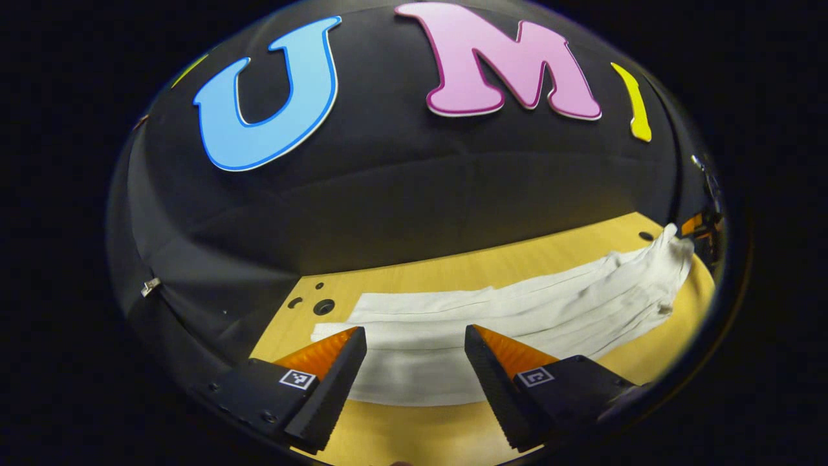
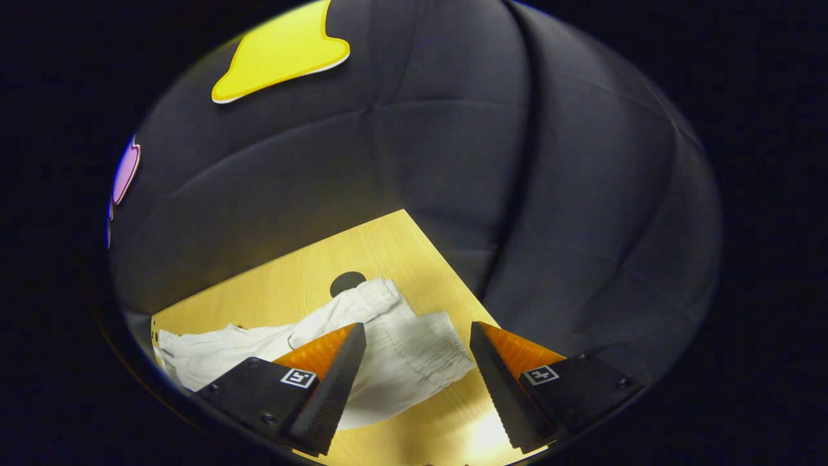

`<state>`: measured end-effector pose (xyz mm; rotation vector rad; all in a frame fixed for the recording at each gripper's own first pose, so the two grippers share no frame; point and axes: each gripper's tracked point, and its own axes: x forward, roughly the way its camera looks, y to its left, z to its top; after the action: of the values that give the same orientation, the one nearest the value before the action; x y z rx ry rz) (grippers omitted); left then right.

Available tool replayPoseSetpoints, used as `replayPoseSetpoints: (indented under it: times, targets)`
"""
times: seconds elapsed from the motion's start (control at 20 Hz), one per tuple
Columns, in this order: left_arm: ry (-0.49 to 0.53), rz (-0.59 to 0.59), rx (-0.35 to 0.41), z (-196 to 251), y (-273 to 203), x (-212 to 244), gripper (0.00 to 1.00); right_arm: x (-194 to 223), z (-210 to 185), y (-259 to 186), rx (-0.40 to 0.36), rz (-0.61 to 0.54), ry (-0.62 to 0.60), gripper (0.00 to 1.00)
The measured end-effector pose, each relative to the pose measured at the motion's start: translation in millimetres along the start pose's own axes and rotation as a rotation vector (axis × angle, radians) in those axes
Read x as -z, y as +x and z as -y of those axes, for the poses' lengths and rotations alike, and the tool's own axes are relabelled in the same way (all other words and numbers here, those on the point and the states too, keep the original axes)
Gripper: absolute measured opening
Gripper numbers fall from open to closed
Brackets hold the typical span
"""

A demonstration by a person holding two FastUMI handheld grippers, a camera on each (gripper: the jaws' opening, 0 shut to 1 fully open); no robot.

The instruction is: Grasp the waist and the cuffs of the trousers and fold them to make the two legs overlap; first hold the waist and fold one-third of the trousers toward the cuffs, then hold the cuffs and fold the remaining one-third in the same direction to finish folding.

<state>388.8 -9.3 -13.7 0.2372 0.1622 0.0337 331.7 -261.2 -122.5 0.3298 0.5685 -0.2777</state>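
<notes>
Both grippers above white trousers [image 1: 517, 310] on the wooden table [image 1: 453, 265].

Trousers lie flat along the table. Left gripper [image 1: 414, 362]: jaws spread, nothing held, over the cuffs [image 1: 362, 317]. Right gripper [image 2: 417, 362]: jaws spread, nothing held, over the gathered waist [image 2: 427, 336], beside a dark round hole [image 2: 347, 282] in the table.

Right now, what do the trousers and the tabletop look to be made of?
White trousers: a thin woven fabric, perhaps cotton, matte; it lies in soft creases, with a gathered, puckered waistband. Tabletop: light wood or wood-look laminate, with faint grain lines and a smooth sheen that reflects a bright glare near the grippers.
</notes>
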Motion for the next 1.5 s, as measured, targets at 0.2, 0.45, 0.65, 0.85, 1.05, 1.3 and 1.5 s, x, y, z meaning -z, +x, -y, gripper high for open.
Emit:
replayPoseSetpoints:
  times: [0.2,0.45,0.65,0.85,1.05,1.3,1.5]
  targets:
    - [-0.058,0.002,-0.035,12.5,-32.3,1.3,0.97,5.5,11.4,5.1,0.047,0.014,0.007,0.99]
    - [-0.152,-0.027,-0.070,12.9,-62.7,10.9,0.97,25.2,26.0,20.9,0.103,-0.007,0.039,0.99]
    - [-0.137,-0.022,-0.113,8.8,-84.7,4.1,0.98,39.8,22.4,23.7,0.102,-0.033,0.022,0.99]
    - [-0.101,-0.028,-0.126,20.5,-110.9,-1.1,0.98,41.8,19.3,26.0,0.127,0.014,-0.038,0.96]
    - [-0.130,-0.017,-0.061,52.9,-126.6,-1.7,0.98,44.7,-0.3,29.1,0.110,0.012,-0.002,0.63]
    - [-0.095,-0.042,-0.030,78.5,-134.3,7.5,0.98,48.9,-13.2,18.7,0.074,-0.006,-0.027,0.23]
    - [-0.049,-0.027,-0.017,78.0,-145.2,3.3,0.98,26.0,-26.8,-5.0,0.035,0.051,-0.048,0.16]
